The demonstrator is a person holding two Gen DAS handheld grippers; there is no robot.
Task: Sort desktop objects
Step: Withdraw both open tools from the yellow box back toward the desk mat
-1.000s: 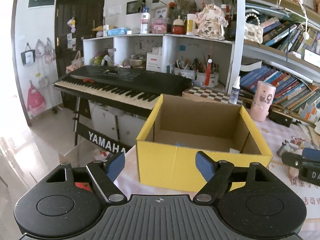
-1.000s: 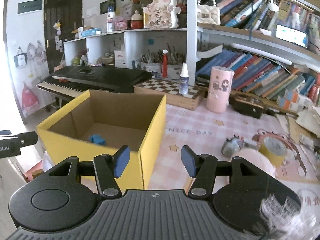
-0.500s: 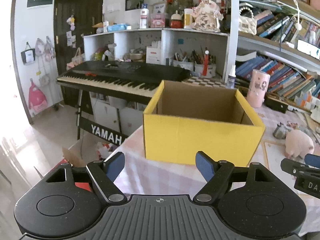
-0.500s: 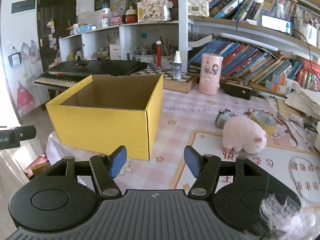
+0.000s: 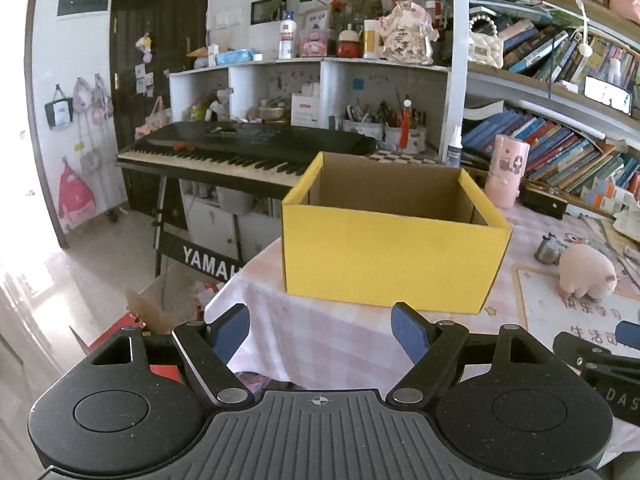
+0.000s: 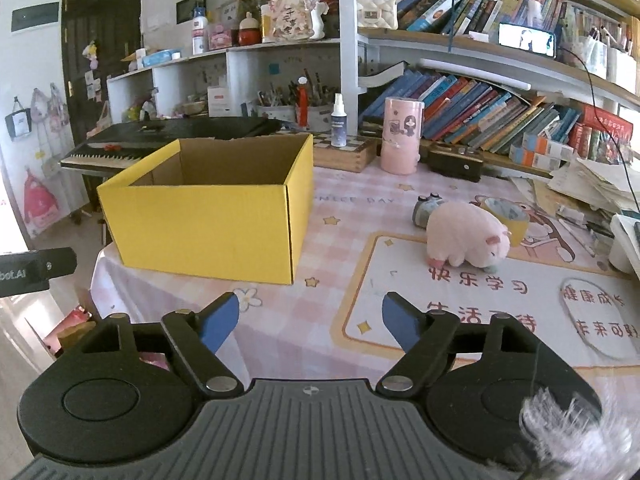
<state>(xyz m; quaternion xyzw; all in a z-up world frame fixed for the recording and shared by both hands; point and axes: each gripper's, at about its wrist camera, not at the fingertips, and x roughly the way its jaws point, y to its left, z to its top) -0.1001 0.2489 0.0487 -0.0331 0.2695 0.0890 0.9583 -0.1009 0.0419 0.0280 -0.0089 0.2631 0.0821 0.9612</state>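
An open yellow cardboard box (image 5: 394, 256) (image 6: 208, 228) stands on the pink checked tablecloth (image 6: 320, 332) near the table's left edge. To its right lie a pink plush pig (image 6: 466, 236) (image 5: 586, 274), a small grey toy (image 6: 427, 208) and a roll of yellow tape (image 6: 508, 216). My left gripper (image 5: 320, 326) hangs open over the table's front edge, well short of the box. My right gripper (image 6: 310, 316) is in front of the box's right corner, its jaws opening with nothing between them.
A pink cylinder (image 6: 401, 136), a spray bottle (image 6: 338, 122) on a chessboard box (image 6: 348, 152) and a black case (image 6: 456, 164) stand at the back. Books fill the shelves (image 6: 480, 112). A keyboard (image 5: 240, 152) stands left of the table. Papers (image 6: 592, 188) pile at right.
Both grippers have pulled back from the box, which now looks farther and lower. The right gripper's jaws have spread wider. The pig and tape have come into view.
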